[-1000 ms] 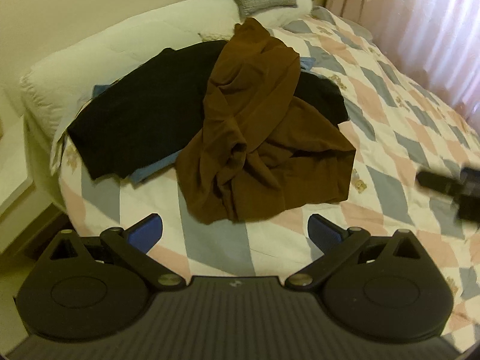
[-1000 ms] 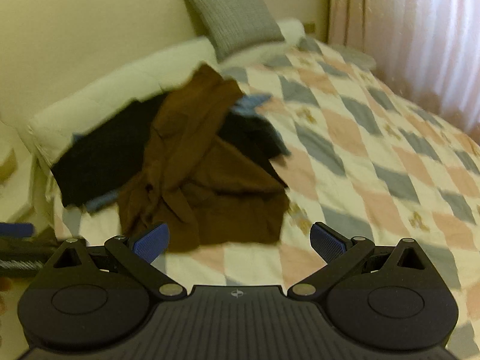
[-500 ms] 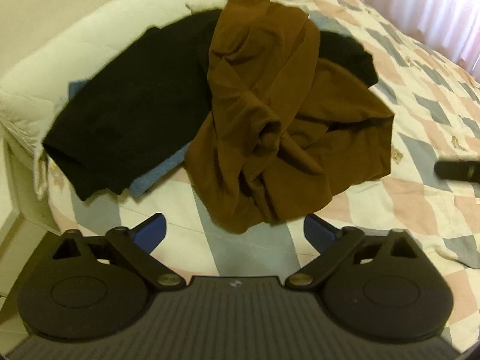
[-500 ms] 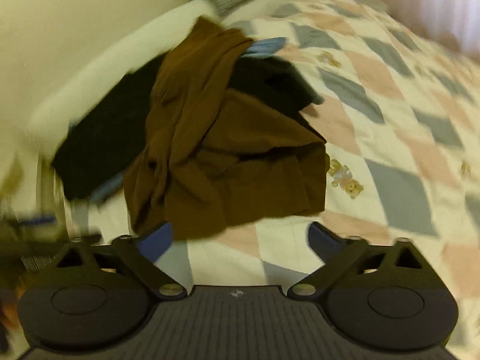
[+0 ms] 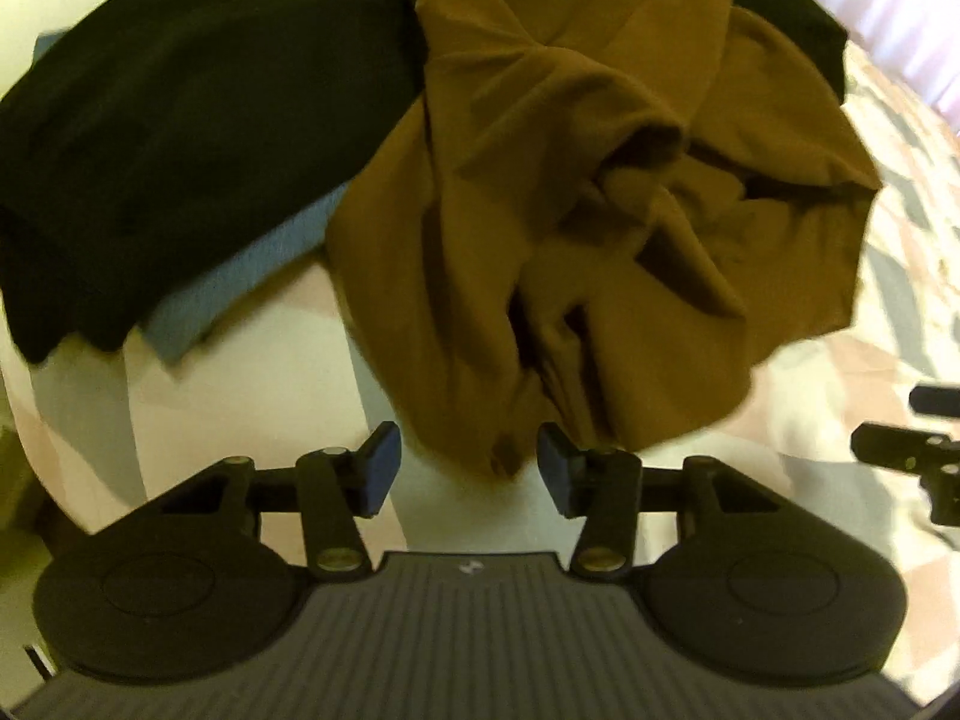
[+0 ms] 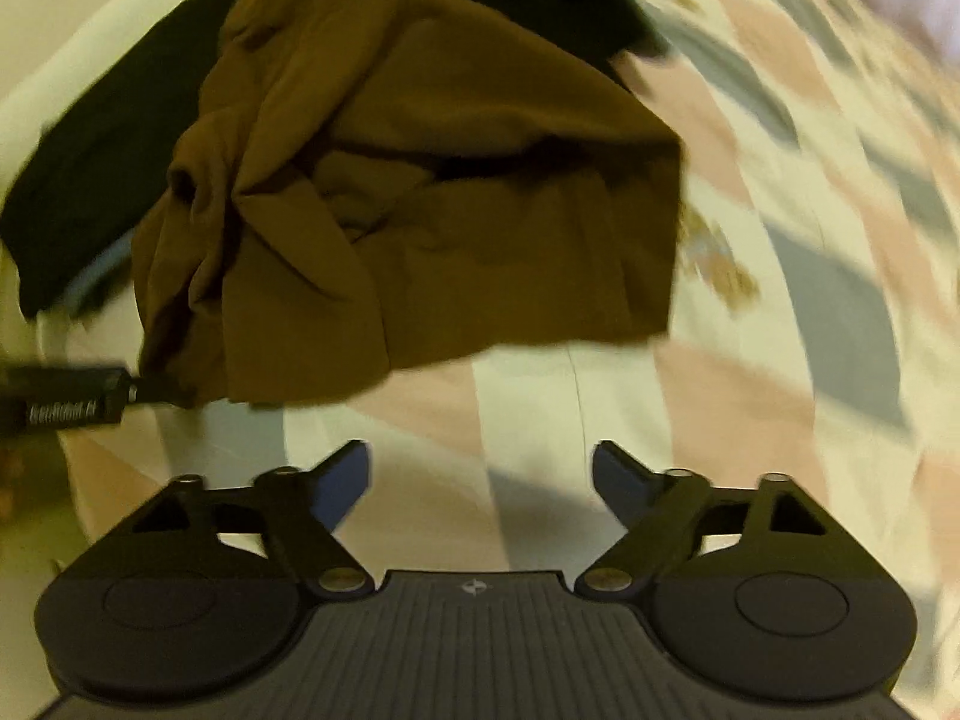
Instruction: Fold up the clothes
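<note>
Left wrist view: left tongs (image 5: 465,468) partly open, nothing clamped; the lowest fold of the crumpled brown garment (image 5: 576,192) sits between the blue pads (image 5: 379,468), contact unclear. Brown garment lies on the bed's patchwork quilt (image 5: 240,384), overlapping a black garment (image 5: 180,108) and a blue one (image 5: 240,282). Right tongs (image 5: 912,450) show at the right edge.

Right wrist view, blurred: right tongs (image 6: 480,480) wide open, empty, over bare quilt (image 6: 780,360) just short of the brown garment's (image 6: 432,192) hem. Left tongs (image 6: 66,402) at its left corner.

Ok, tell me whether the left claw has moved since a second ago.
Yes. The left claw has moved forward and down toward the brown garment; its near hem now lies between the fingers, and the pile fills the view.
</note>
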Demonstrator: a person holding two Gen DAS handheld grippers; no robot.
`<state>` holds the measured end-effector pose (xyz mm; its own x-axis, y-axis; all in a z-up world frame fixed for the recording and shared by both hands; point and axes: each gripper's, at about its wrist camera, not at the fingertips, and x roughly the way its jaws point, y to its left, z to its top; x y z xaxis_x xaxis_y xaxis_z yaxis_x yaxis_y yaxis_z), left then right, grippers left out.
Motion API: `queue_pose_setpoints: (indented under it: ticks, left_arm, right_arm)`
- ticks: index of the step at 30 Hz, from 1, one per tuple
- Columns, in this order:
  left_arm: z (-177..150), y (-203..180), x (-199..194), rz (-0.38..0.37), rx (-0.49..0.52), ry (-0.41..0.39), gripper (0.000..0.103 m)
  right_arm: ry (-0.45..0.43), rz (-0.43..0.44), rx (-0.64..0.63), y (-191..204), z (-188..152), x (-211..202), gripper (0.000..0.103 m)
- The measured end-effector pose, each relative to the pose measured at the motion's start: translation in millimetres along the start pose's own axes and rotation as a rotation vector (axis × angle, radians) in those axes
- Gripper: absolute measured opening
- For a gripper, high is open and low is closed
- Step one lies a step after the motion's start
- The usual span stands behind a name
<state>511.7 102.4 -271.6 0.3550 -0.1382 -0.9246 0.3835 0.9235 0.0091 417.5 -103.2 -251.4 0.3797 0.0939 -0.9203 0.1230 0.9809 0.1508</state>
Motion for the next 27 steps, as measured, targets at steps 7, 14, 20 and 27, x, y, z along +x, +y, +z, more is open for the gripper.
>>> queue_pose_setpoints:
  ticks: [7, 14, 20, 27]
  left_arm:
    - [17.4, -1.2, 25.8, 0.061, 0.093, -0.064, 0.025]
    - [14.2, 20.0, 17.7, 0.041, 0.033, -0.096, 0.004]
    - [7.2, 54.1, -38.8, 0.013, -0.067, -0.163, 0.003]
    - [3.0, 77.3, -122.8, 0.018, -0.106, -0.300, 0.003]
  right_arm:
    - [-0.121, 0.060, -0.182, 35.8, 33.4, 35.0, 0.070]
    - [-0.084, 0.134, -0.260, 56.6, 48.8, 81.2, 0.013]
    - [-0.262, 0.246, 0.091, -13.8, 52.4, -1.0, 0.005]
    - [-0.571, 0.252, 0.318, -106.9, 29.5, -147.2, 0.005]
